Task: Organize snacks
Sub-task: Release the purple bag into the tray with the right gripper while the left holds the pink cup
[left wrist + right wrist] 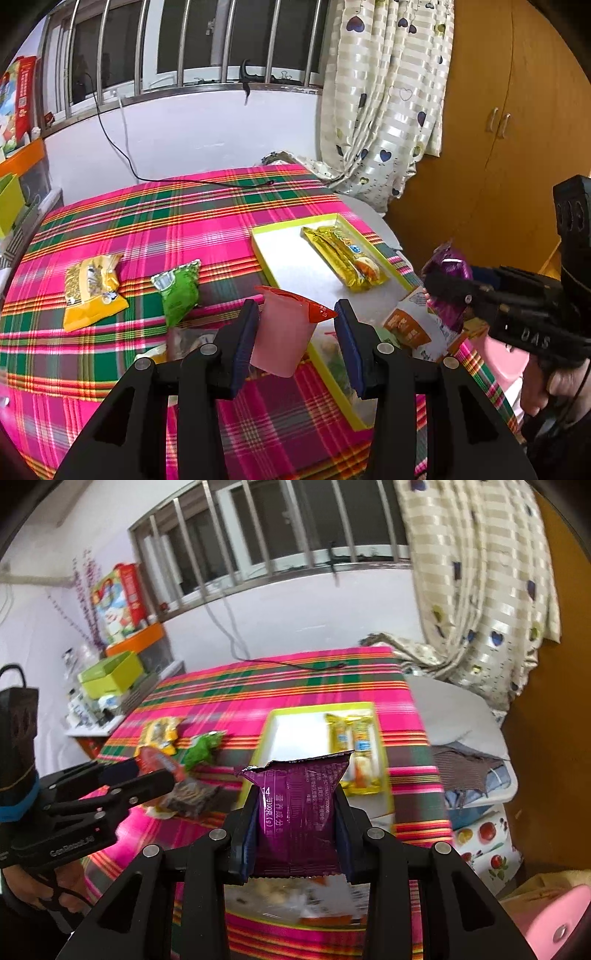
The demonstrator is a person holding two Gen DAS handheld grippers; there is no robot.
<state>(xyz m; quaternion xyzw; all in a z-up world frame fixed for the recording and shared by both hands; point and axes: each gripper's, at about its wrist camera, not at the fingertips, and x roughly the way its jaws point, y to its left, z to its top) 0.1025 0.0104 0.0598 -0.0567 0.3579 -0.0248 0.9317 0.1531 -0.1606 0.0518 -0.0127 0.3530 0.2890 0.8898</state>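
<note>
My left gripper (295,310) is shut on a pink jelly cup (280,339) with a red lid, held above the plaid table. My right gripper (298,794) is shut on a purple snack packet (303,812), hovering near the front end of a lime-rimmed white tray (291,731). Gold snack bars (347,258) lie along the tray's right side. In the left wrist view the right gripper (434,284) and its purple packet (448,266) hang at the right. A yellow packet (90,291) and a green packet (177,291) lie on the cloth to the left.
A second lime-rimmed tray (332,387) with loose packets, one orange and white (410,325), sits below the grippers. A dark packet (192,797) lies beside it. A black cable (207,181) crosses the far table edge. Curtain, wooden wardrobe and a pink stool (506,362) stand to the right.
</note>
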